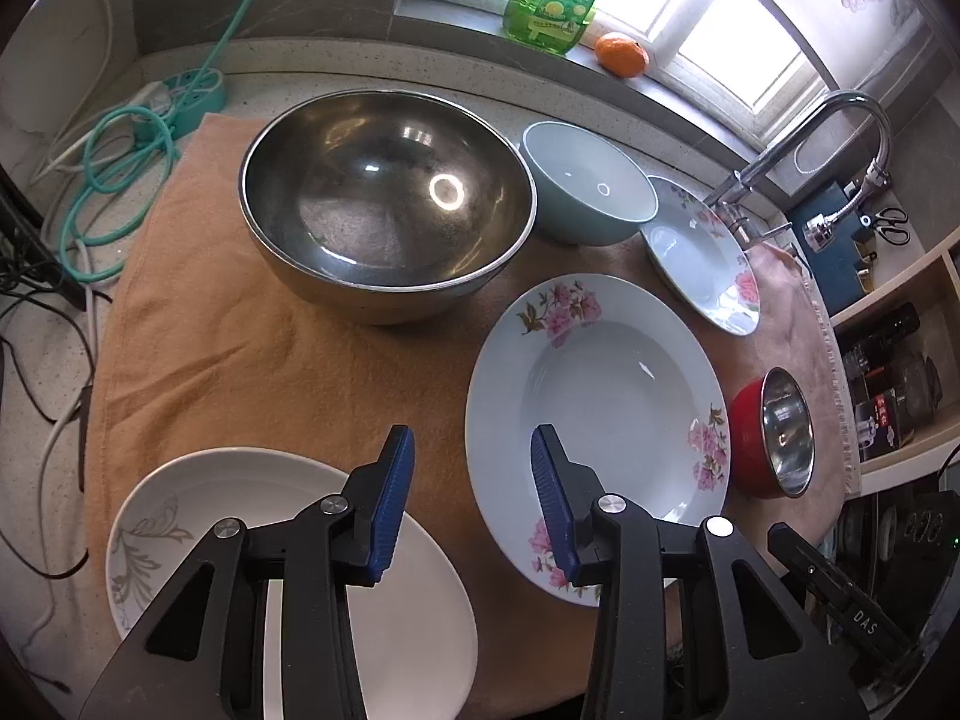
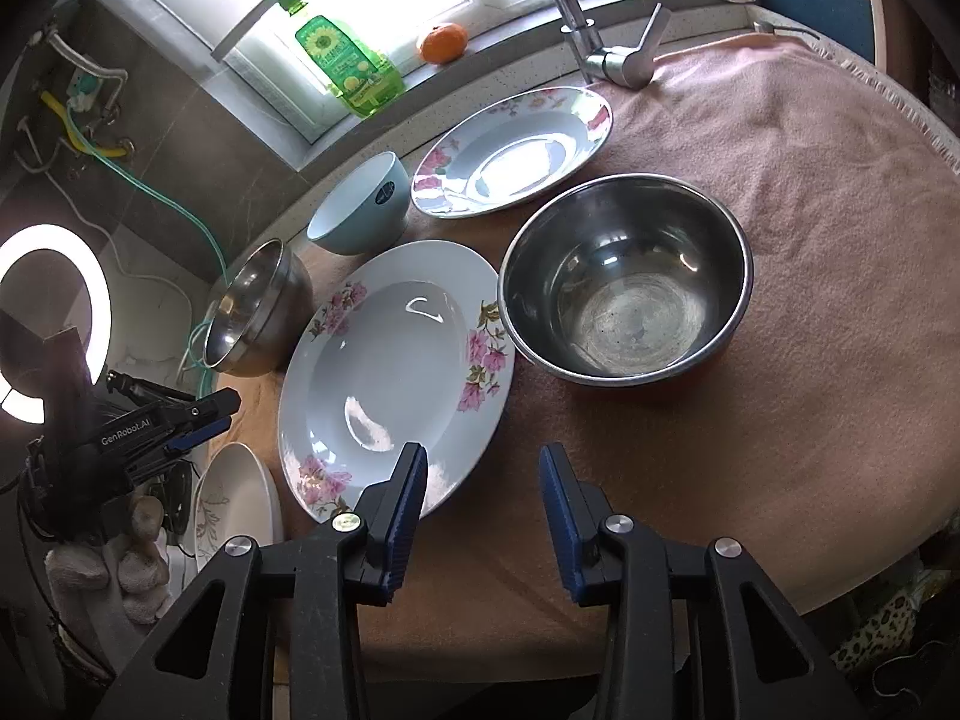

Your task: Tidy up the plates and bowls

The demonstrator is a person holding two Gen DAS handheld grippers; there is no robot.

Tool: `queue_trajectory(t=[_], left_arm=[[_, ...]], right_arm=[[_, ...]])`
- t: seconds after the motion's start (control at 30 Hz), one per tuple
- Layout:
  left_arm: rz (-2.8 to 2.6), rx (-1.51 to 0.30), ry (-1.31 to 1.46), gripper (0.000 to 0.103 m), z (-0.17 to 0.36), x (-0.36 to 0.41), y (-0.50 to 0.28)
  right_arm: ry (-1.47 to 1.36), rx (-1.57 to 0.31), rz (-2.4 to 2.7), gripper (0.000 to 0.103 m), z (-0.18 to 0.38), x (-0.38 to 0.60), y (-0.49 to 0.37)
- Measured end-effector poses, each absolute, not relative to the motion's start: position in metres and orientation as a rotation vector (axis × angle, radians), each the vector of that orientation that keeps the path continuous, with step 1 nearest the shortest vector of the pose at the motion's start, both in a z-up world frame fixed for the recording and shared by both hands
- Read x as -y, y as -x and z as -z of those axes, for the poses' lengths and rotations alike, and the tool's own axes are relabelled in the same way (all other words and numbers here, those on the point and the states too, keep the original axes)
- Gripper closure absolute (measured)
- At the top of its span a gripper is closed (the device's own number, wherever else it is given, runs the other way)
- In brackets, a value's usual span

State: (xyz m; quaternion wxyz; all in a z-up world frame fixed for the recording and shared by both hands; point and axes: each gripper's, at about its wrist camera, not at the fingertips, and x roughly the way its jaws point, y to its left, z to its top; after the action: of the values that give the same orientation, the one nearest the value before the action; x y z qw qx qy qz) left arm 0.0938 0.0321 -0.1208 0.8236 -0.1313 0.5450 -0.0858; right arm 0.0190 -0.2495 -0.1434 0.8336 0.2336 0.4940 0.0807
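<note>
My left gripper [image 1: 471,438] hovers open over the orange towel, between a white leaf-patterned plate [image 1: 180,510] and a large floral plate [image 1: 600,396]; its right finger overlaps that plate's rim. Behind stand a big steel bowl [image 1: 384,204], a light blue bowl [image 1: 591,186], a second floral plate [image 1: 702,252] and a red bowl with a steel inside [image 1: 774,432]. My right gripper [image 2: 483,453] is open above the towel, with its left finger at the near rim of the large floral plate [image 2: 390,372]. Nothing sits between either pair of fingers.
An orange towel [image 1: 240,360] and a pink towel [image 2: 780,240] cover the counter. A faucet [image 2: 570,0] rises at the back right. A green bottle [image 2: 348,60] and an orange [image 2: 443,42] sit on the sill. A power strip with cables [image 1: 180,96] lies at the far left.
</note>
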Motion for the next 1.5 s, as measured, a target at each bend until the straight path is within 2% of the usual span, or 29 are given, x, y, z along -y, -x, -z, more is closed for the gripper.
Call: queue_trajectory(t=[0.13,0.6,0.93,1.0,1.5], left_arm=[[0.199,-1.180,0.263,0.070,0.128,-0.032,-0.102],[0.231,-1.226,0.224,0.071,0.139,-0.028,-0.125],[0.248,-1.271,0.241,0.074,0.152,-0.022,-0.132],[0.249,-1.276,0.240,0.079,0.153,-0.021,-0.133],[0.265,-1.268,0.246,0.081,0.153,-0.021,-0.140]], right_arm=[[-0.552,-1.051,-0.165,0.072,0.155,0.250,-0.023],[-0.606,-1.056,-0.148,0.081,0.176,0.247,-0.039],[-0.642,-1.076,-0.150,0.083,0.184,0.251,-0.045],[-0.639,-1.078,-0.153,0.083,0.185,0.250,-0.047],[-0.650,-1.086,-0.162,0.084,0.189,0.250,-0.052]])
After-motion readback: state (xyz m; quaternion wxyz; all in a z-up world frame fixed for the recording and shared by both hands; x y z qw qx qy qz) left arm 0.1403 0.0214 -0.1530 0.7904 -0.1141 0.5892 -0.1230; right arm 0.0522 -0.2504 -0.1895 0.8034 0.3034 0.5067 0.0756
